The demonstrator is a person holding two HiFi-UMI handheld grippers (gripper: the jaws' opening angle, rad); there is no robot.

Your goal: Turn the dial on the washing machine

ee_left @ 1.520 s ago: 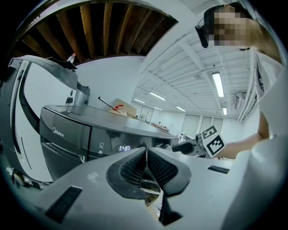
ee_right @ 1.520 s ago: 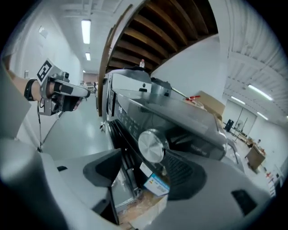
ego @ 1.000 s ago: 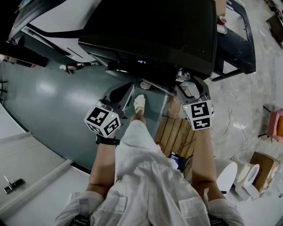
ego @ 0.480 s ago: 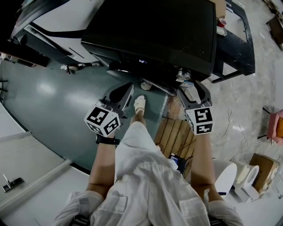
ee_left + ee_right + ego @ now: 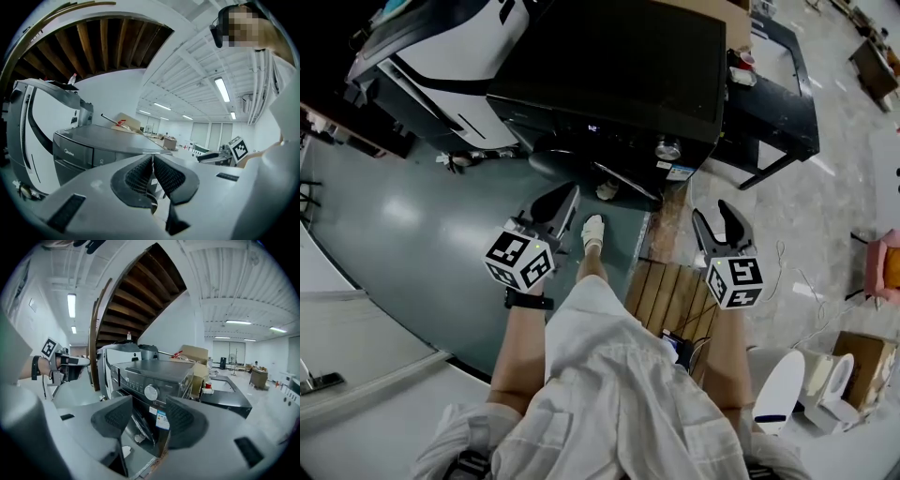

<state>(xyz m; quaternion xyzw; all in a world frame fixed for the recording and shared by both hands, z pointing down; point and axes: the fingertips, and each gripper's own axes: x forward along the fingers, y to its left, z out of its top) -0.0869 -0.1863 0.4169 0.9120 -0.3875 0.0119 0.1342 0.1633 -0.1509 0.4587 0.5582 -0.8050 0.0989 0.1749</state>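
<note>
Right claw (image 5: 713,223) has pulled back from the dial (image 5: 667,148), jaws wide and empty; half a second ago it sat right at it. The dial sits at the right end of the washing machine (image 5: 619,66) panel. Left claw (image 5: 565,195) is pinched together and idle. The turn is likely finished.

Left hand-held gripper (image 5: 153,161) jaws together; right hand-held gripper (image 5: 712,211) jaws apart.

- Bright, even indoor light comes from ceiling strip lights (image 5: 221,89).
- Soft glare patches sit on the green floor (image 5: 394,202); the washer (image 5: 619,66) top reads nearly black.
- Both gripper views are fisheye, bent and black at the corners, with a slightly soft foreground.
</note>
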